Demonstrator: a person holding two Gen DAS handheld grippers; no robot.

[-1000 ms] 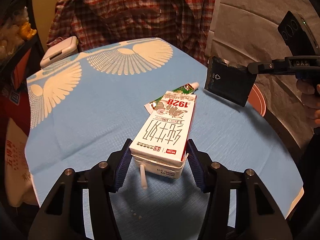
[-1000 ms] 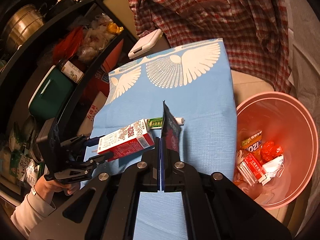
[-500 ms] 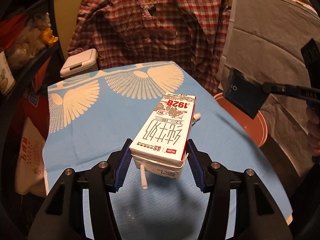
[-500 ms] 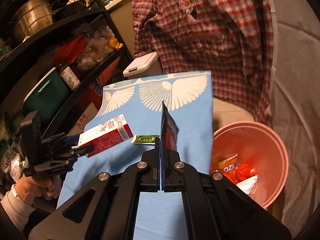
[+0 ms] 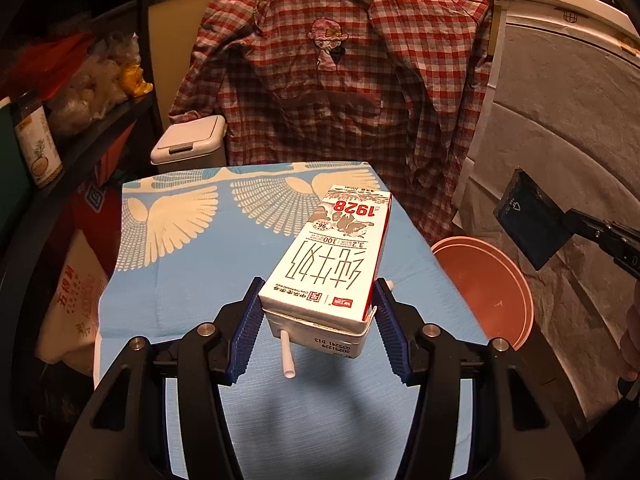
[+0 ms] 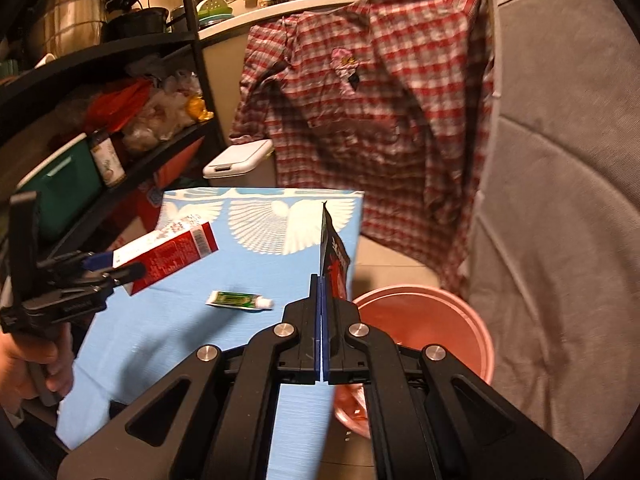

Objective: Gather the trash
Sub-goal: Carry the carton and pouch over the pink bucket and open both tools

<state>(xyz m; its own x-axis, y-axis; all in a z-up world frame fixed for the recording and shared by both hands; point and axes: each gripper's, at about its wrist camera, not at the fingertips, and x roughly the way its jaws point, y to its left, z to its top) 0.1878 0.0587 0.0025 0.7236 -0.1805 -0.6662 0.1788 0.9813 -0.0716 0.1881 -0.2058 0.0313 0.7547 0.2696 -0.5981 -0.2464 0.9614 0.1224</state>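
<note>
My left gripper (image 5: 316,316) is shut on a white and red milk carton (image 5: 332,256) with a straw, held in the air over the blue table cloth (image 5: 180,280). The carton also shows in the right wrist view (image 6: 168,254). My right gripper (image 6: 322,280) is shut on a flat dark snack wrapper (image 6: 334,248), held on edge next to the pink trash bucket (image 6: 460,320). The wrapper also shows in the left wrist view (image 5: 528,226) above the bucket (image 5: 484,280). A green tube (image 6: 238,300) lies on the cloth.
A red plaid shirt (image 5: 340,80) hangs behind the table. A small white lidded bin (image 5: 188,144) stands at the table's far left. Black shelves (image 6: 100,120) with pots and bags fill the left side. A grey padded surface (image 6: 560,160) is on the right.
Both grippers have risen and tilted up with their loads. The carton now hangs higher above the cloth. The wrapper has moved further right, over the bucket side.
</note>
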